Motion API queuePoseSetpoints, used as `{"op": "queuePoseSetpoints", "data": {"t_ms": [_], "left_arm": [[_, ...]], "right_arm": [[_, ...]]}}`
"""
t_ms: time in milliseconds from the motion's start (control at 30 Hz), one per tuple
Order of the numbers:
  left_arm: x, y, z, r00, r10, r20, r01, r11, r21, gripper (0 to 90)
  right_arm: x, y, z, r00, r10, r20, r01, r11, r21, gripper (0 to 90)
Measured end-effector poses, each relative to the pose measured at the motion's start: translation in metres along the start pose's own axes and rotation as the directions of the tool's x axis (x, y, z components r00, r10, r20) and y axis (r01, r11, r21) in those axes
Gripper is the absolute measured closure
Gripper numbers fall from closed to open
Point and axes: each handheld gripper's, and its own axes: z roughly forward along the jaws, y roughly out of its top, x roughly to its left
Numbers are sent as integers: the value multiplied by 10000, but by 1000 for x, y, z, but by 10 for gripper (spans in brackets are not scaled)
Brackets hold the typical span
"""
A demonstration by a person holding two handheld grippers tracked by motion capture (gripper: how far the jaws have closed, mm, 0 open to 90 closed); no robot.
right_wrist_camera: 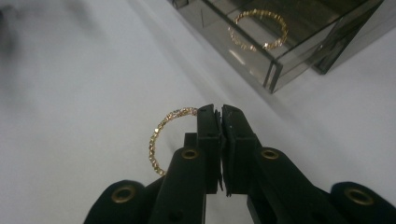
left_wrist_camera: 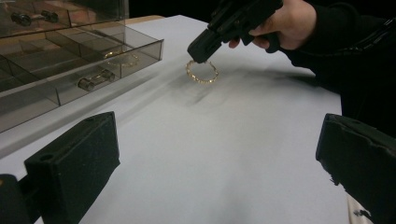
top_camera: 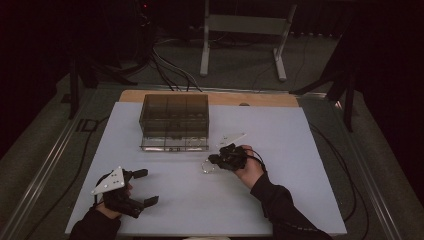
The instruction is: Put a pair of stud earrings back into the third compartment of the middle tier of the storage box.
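A gold beaded bracelet [right_wrist_camera: 161,135] hangs just above the white table, and my right gripper [right_wrist_camera: 220,111] is shut on its rim. In the left gripper view the same bracelet [left_wrist_camera: 201,73] dangles under the right gripper's tip [left_wrist_camera: 200,52], and the high view places that gripper [top_camera: 214,161] just in front of the smoky clear organiser box [top_camera: 175,121]. A second gold bracelet [right_wrist_camera: 258,29] lies in a front compartment of the box. My left gripper [top_camera: 145,187] rests at the near left of the table, open, with nothing between its pads [left_wrist_camera: 77,163].
The box's open front tray [left_wrist_camera: 79,70] holds small dark metal pieces [left_wrist_camera: 95,80] and another chain in its compartments. White sheet [top_camera: 280,150] covers the table; a metal stand [top_camera: 245,30] and cables lie on the floor beyond the far edge.
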Motion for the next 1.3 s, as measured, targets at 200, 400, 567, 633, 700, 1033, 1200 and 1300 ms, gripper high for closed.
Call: {"op": "queuePoseSetpoints", "data": {"t_ms": [200, 400, 567, 633, 700, 1033, 1200, 1300], "left_arm": [[0, 0, 0, 10000, 13, -1, -13, 10000, -1, 5], [-1, 0, 1, 10000, 25, -1, -25, 10000, 11, 5], [-1, 0, 0, 10000, 28, -1, -28, 10000, 18, 6], [-1, 0, 0, 10000, 29, -4, -29, 10000, 11, 5], [0, 0, 0, 10000, 34, 0, -34, 10000, 12, 6], [0, 0, 0, 10000, 43, 5, -43, 10000, 0, 5], [0, 0, -1, 10000, 29, 5, -29, 10000, -26, 5], [0, 0, -1, 10000, 26, 6, -26, 10000, -36, 6]], "right_arm": [[1, 9, -4, 10000, 5, -29, -5, 9998, -193, 874], [-1, 26, -11, 10000, -3, 47, 6, 9985, -545, 874], [-2, 37, -15, 9999, -66, 100, 73, 9978, -655, 874], [-3, 43, -16, 9999, -71, 124, 80, 9972, -740, 874], [-3, 47, -17, 9999, -37, 148, 49, 9971, -764, 873], [-7, 65, -15, 9997, -51, 245, 72, 9964, -845, 873], [-11, 76, -13, 9992, 61, 386, -22, 9950, -1003, 873], [-12, 79, -12, 9991, 91, 416, -48, 9946, -1038, 873]]}}
